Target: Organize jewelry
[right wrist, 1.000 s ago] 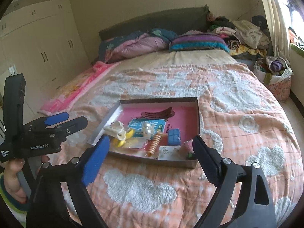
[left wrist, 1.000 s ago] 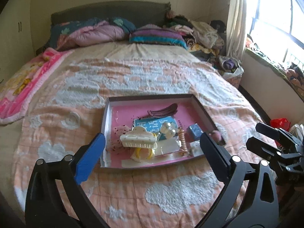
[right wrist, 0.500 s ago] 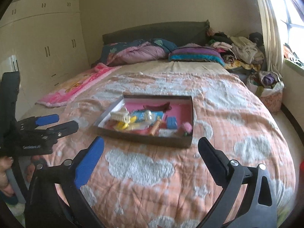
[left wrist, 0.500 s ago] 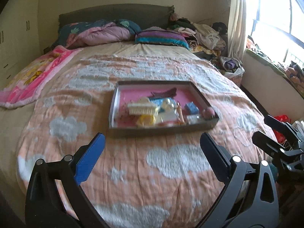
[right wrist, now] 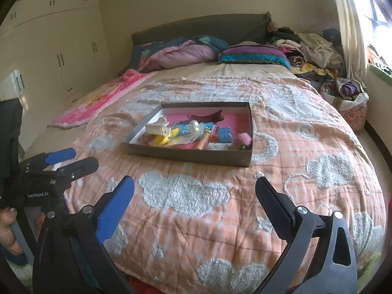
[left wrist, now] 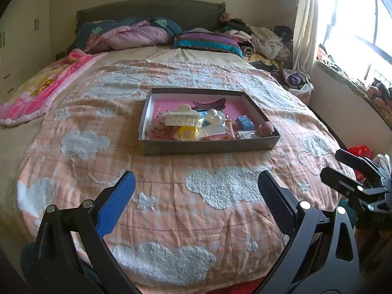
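Note:
A shallow grey box (left wrist: 208, 148) (right wrist: 186, 155) with a pink floor lies on the peach cloud-pattern bedspread. Inside it lie a cream claw clip (left wrist: 182, 120) (right wrist: 158, 128), a yellow clip (left wrist: 187, 132), a dark red hair clip (left wrist: 209, 104) (right wrist: 204, 117), pearl pieces (left wrist: 214, 116), a striped spiral tie (left wrist: 229, 129) (right wrist: 203, 140), a blue block (left wrist: 244, 122) (right wrist: 224, 134) and a pink pom-pom (left wrist: 265, 128) (right wrist: 244, 139). My left gripper (left wrist: 196, 197) is open over the near bedspread, well short of the box. My right gripper (right wrist: 194, 202) is open too, with nothing between its fingers.
Pillows and a folded quilt (left wrist: 137, 36) line the headboard. A pink blanket (left wrist: 41, 88) lies at the bed's left side. Piled clothes (left wrist: 264, 39) and a bag (right wrist: 348, 95) sit by the window. Wardrobes (right wrist: 56, 49) stand at the left. A hand (right wrist: 6, 225) holds the left gripper's handle.
Both grippers have drawn back from the box toward the bed's near edge, so the box looks smaller and farther. The right jaws have widened slightly. The box's contents have not moved.

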